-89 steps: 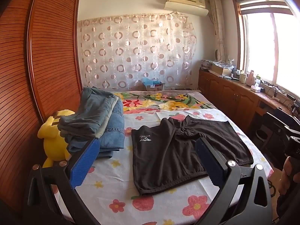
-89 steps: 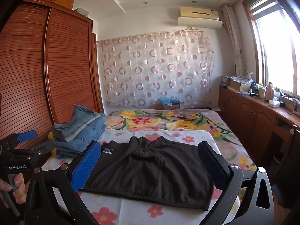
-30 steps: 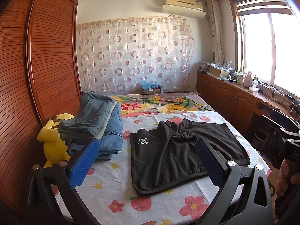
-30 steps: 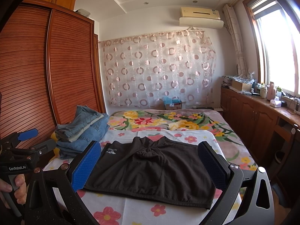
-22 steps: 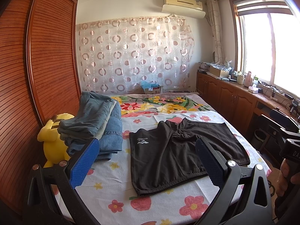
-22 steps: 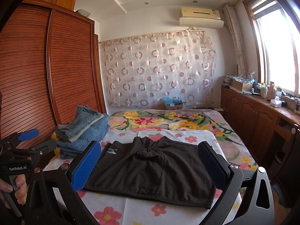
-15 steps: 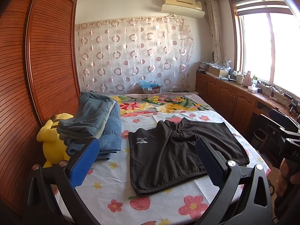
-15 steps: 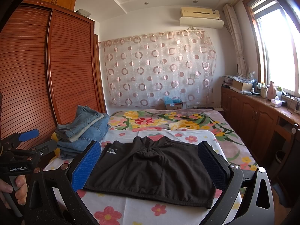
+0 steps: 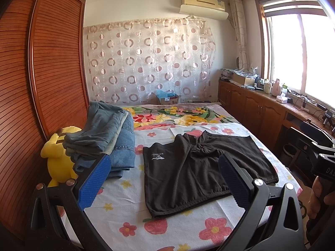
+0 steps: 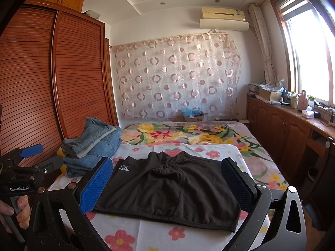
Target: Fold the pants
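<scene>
Evidently nothing is folded yet: the black shorts [image 9: 201, 167] lie spread flat on the flowered bed sheet [image 9: 129, 215], while the left gripper [image 9: 165, 179] and right gripper [image 10: 167, 184] hover wide apart and empty, so next each should probably pinch an edge.

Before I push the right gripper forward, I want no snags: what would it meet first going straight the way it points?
Most likely the black shorts, lying flat on the flowered sheet. The open right gripper frames them with nothing between, though depth is hard to judge.
</scene>
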Action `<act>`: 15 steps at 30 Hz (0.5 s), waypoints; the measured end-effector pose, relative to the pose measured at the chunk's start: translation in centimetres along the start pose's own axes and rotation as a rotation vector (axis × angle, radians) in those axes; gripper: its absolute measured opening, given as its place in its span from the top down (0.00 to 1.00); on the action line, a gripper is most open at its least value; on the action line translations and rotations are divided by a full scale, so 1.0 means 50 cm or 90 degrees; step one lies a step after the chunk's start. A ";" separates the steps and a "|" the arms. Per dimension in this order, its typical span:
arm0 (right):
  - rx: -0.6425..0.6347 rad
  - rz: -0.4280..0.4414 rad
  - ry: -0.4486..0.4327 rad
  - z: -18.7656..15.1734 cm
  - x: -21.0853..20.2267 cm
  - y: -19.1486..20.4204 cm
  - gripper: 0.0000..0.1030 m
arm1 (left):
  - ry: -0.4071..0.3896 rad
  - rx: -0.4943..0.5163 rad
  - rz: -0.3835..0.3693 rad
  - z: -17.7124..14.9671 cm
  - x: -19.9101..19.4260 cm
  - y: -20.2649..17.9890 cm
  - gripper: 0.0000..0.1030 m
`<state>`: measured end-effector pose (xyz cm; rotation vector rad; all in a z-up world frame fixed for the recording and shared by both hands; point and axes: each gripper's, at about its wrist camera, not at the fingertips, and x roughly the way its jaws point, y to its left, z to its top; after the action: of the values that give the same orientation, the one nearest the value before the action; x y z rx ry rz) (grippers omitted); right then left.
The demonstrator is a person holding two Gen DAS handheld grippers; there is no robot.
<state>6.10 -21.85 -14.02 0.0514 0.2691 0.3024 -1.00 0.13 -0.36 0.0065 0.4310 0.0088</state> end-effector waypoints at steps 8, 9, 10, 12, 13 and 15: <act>0.003 -0.009 0.016 -0.009 0.016 -0.014 0.00 | 0.011 0.010 -0.001 0.004 0.010 -0.004 0.01; 0.003 -0.009 0.019 -0.009 0.020 -0.015 0.00 | 0.019 0.012 -0.003 0.003 0.016 -0.004 0.01; 0.003 -0.011 0.021 -0.007 0.022 -0.017 0.00 | 0.023 0.013 -0.005 0.002 0.022 -0.004 0.01; 0.001 -0.015 0.023 -0.006 0.026 -0.020 0.00 | 0.031 0.017 -0.012 0.005 0.038 -0.004 0.01; 0.000 -0.016 0.023 -0.004 0.026 -0.020 0.00 | 0.035 0.021 -0.017 0.003 0.052 -0.007 0.01; -0.005 -0.020 0.023 -0.001 0.027 -0.022 0.00 | 0.040 0.025 -0.026 0.003 0.066 -0.009 0.01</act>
<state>7.63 -22.48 -14.50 0.0345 0.3041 0.2732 2.07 -0.28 -1.61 0.0355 0.4932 -0.0403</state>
